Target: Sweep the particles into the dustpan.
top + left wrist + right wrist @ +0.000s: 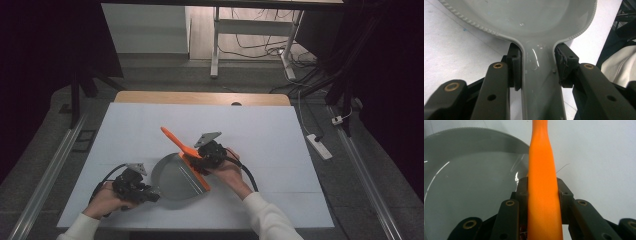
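Note:
A grey dustpan (175, 177) lies on the white table, near the front. My left gripper (150, 192) is shut on its handle (540, 82); in the left gripper view both pads press the handle's sides, and the pan (524, 15) spreads out ahead. An orange hand brush (187, 152) stands at the pan's right edge, its handle pointing up and to the left. My right gripper (202, 157) is shut on the brush; in the right gripper view the orange handle (543, 182) runs up between the jaws, with the grey pan (466, 177) to its left.
The white table top (260, 130) has free room at the back and right. A wooden strip (200, 97) runs along its far edge. Beyond are desk legs, cables and a power strip (320, 146) on the floor.

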Demonstrator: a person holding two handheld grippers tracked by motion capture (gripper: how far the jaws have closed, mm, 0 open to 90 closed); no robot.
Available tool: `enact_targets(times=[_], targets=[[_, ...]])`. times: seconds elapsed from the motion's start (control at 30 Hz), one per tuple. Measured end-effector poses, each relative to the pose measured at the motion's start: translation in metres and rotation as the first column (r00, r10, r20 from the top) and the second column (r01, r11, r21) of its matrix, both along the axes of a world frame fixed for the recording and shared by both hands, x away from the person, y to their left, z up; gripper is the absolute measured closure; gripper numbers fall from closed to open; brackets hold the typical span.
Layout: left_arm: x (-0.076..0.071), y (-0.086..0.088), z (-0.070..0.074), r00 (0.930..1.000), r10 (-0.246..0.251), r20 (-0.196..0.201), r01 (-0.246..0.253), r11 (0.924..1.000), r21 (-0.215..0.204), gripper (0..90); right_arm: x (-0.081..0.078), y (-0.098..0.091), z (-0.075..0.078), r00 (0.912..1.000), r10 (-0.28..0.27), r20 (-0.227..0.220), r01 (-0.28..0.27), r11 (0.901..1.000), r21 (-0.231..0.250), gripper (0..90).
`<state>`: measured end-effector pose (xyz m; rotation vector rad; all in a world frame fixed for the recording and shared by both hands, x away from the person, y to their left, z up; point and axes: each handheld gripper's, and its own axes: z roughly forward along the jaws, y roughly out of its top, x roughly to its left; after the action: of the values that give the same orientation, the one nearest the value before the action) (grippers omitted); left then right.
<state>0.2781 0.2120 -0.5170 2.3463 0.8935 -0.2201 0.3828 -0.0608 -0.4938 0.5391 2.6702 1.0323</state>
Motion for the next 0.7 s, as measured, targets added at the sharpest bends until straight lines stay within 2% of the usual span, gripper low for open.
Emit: enact_targets(times=[0.17,0.3,0.4,0.7], targets=[[0.0,0.0,0.0,1.0,-0.001,0.002,0.001,1.0,0.001,61.3,-0.004,0.005,0.002,0.9995,0.029,-0.011,-0.029,0.9989,0.037,70.0],[0.0,0.0,0.0,1.0,-0.001,0.002,0.001,1.0,0.001,61.2,-0.007,0.008,0.005,0.9987,0.051,-0.011,-0.05,0.9978,0.042,70.0],[0.0,0.0,0.0,1.0,-0.001,0.002,0.001,1.0,0.001,61.3,-0.009,0.007,0.009,0.9982,0.059,0.006,-0.059,0.9968,0.054,70.0],[0.0,0.0,0.0,1.0,0.0,0.002,0.0,1.0,0.0,61.2,0.001,-0.009,0.014,0.9995,-0.015,0.028,0.013,0.9984,0.055,70.0]])
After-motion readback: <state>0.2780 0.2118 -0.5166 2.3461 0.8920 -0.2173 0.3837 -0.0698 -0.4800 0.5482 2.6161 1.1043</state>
